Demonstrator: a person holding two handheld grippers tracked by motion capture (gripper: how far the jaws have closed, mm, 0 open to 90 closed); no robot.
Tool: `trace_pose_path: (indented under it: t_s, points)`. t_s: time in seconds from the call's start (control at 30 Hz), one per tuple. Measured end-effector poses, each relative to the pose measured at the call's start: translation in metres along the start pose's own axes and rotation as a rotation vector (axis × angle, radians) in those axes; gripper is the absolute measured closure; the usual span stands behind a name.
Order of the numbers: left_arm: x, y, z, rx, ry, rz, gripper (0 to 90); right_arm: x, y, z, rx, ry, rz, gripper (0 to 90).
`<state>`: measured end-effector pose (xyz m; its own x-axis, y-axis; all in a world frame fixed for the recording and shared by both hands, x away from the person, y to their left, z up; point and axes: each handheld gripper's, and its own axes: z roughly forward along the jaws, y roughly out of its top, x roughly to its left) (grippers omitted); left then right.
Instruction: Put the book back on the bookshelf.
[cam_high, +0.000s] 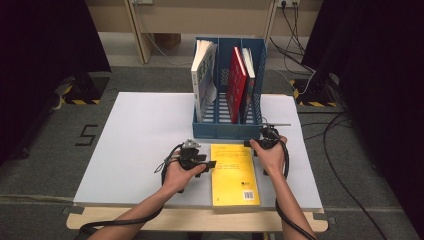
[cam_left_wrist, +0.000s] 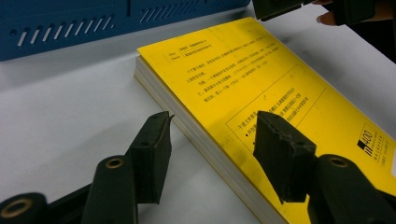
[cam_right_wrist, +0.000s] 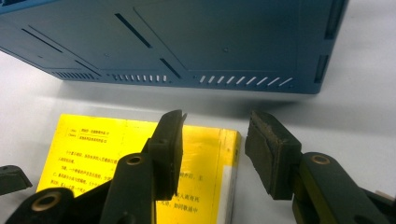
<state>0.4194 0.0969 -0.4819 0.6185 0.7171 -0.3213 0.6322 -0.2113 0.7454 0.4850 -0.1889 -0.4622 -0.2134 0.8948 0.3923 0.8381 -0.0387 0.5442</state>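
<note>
Lifting the yellow book (cam_high: 234, 173), flat on the white table (cam_high: 140, 150) just before the blue rack (cam_high: 227, 131), calls for sinking the open left gripper (cam_left_wrist: 212, 140) over its left edge and the open right gripper (cam_right_wrist: 215, 144) over its far right corner before squeezing.

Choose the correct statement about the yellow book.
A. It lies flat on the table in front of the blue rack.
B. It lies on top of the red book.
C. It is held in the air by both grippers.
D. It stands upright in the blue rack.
A: the yellow book lies flat on the table, just in front of the blue rack, while the red book stands inside the rack.
</note>
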Motion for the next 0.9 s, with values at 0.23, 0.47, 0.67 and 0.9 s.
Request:
trace_pose_path:
  t_s: [0.23, 0.47, 0.67, 0.9]
  points:
    - [0.000, 0.001, 0.004, 0.012, 0.010, 0.003, 47.3, 0.000, 0.005, 0.004, 0.003, 0.010, -0.009, 54.9]
    - [0.000, -0.001, 0.007, 0.027, 0.007, 0.004, 48.7, -0.001, 0.006, 0.011, 0.026, 0.019, -0.015, 54.8]
    - [-0.001, 0.000, 0.007, 0.030, 0.006, 0.013, 49.9, -0.001, 0.008, 0.014, 0.011, -0.012, -0.037, 62.4]
    - [-0.001, 0.000, 0.009, 0.032, 0.003, 0.012, 51.6, -0.001, 0.012, 0.017, 0.008, -0.050, -0.027, 71.6]
